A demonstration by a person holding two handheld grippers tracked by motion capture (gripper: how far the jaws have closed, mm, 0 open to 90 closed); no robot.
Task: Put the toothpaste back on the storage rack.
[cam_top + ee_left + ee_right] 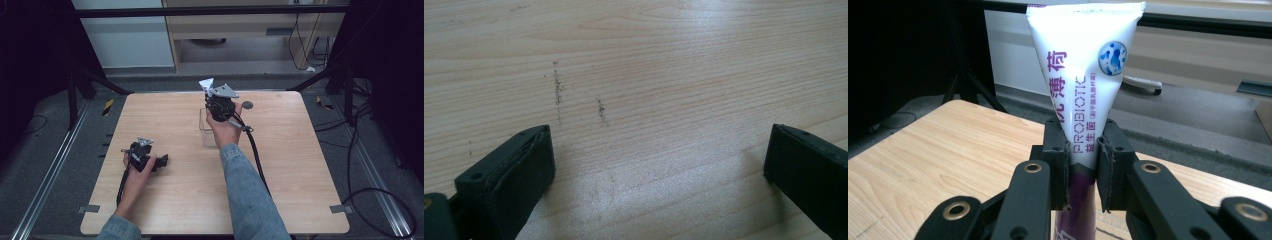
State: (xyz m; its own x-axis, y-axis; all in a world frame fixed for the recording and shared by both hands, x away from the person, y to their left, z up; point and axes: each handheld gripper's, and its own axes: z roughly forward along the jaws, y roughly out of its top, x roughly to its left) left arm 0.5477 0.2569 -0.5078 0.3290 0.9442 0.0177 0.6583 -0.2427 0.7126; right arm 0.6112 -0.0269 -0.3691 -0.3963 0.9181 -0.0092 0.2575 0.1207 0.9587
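A white toothpaste tube [1083,60] with purple lettering stands upright between the jaws of my right gripper [1083,137], which is shut on its lower part. In the high view, the right gripper [220,102] is held above the middle of the table, and the tube's flat crimped end [206,83] sticks out at its top. Just below and partly behind the hand stands a clear plastic container [204,127]. My left gripper [159,162] rests on the table at the left. In its own view the left gripper [659,135] stands wide open over bare wood.
The wooden table [300,165] has a small dark round mark [247,105] near its far edge, right of the right gripper. Grey tape tabs sit at the front corners [340,208]. Cables [370,195] lie on the floor to the right.
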